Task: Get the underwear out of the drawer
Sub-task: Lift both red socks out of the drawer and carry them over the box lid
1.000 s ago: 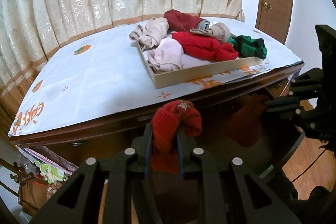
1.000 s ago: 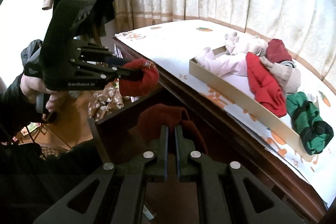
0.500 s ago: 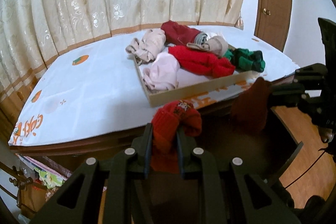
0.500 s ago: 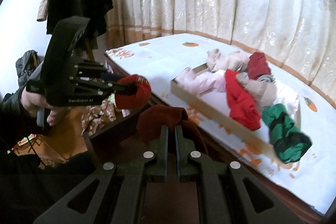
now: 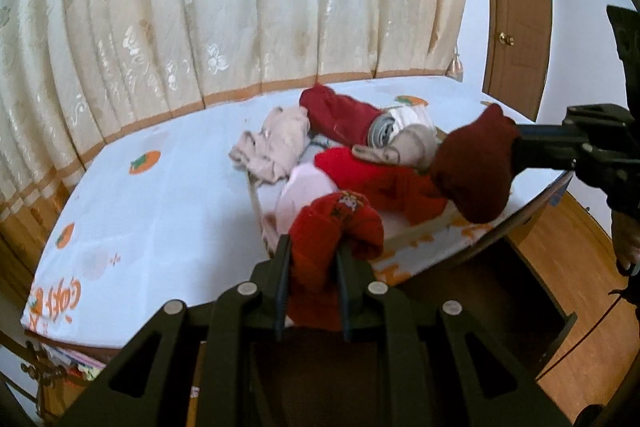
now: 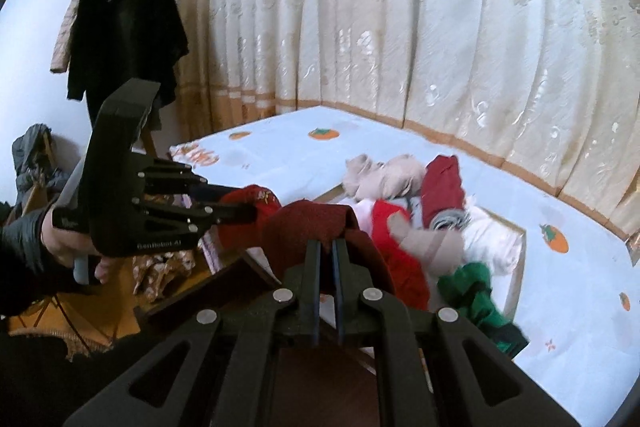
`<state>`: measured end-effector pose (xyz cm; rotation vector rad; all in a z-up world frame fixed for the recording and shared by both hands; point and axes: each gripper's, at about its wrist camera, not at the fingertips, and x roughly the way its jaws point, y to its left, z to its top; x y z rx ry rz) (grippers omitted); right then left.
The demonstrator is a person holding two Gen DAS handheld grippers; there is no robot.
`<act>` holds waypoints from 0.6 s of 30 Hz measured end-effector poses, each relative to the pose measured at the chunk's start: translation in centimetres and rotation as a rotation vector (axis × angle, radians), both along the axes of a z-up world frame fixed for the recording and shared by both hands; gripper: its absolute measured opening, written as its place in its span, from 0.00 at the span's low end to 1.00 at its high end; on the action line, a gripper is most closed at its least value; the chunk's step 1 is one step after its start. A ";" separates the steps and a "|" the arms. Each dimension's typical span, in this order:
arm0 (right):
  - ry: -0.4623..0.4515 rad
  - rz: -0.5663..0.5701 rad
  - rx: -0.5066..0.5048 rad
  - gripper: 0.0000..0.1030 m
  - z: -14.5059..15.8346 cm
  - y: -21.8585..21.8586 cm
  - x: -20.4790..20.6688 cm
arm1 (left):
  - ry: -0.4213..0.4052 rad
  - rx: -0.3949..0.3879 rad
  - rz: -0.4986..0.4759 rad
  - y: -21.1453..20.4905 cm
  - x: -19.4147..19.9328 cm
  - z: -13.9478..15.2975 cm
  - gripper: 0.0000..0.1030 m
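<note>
My left gripper (image 5: 311, 247) is shut on bright red underwear (image 5: 336, 223) with a small printed patch, held above the front edge of the cloth-covered top. Seen from the right wrist, that left gripper (image 6: 252, 213) reaches in from the left with the bright red underwear (image 6: 256, 201) in its jaws. My right gripper (image 6: 327, 247) is shut on dark red underwear (image 6: 312, 227), which also shows at the right of the left wrist view as the dark red underwear (image 5: 476, 167) on the right gripper (image 5: 516, 151). The open dark wooden drawer (image 5: 460, 307) lies below both.
A shallow cardboard tray (image 6: 516, 259) on the white orange-printed cloth (image 5: 160, 219) holds several rolled garments in red, pink, beige, white and green. Cream curtains (image 6: 400, 27) hang behind. A coat rack (image 6: 128, 27) stands left, a wooden door (image 5: 516, 7) right.
Both grippers rose out of the drawer with their garments and moved toward the tray. The dark red underwear went from low in the drawer to level with the tray.
</note>
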<state>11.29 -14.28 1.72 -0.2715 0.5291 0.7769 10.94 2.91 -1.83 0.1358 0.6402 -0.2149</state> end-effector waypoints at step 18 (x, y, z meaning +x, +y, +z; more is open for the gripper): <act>0.026 -0.097 0.027 0.06 0.2 -0.7 6.7 | 0.020 0.011 0.034 -1.7 5.8 -0.3 0.17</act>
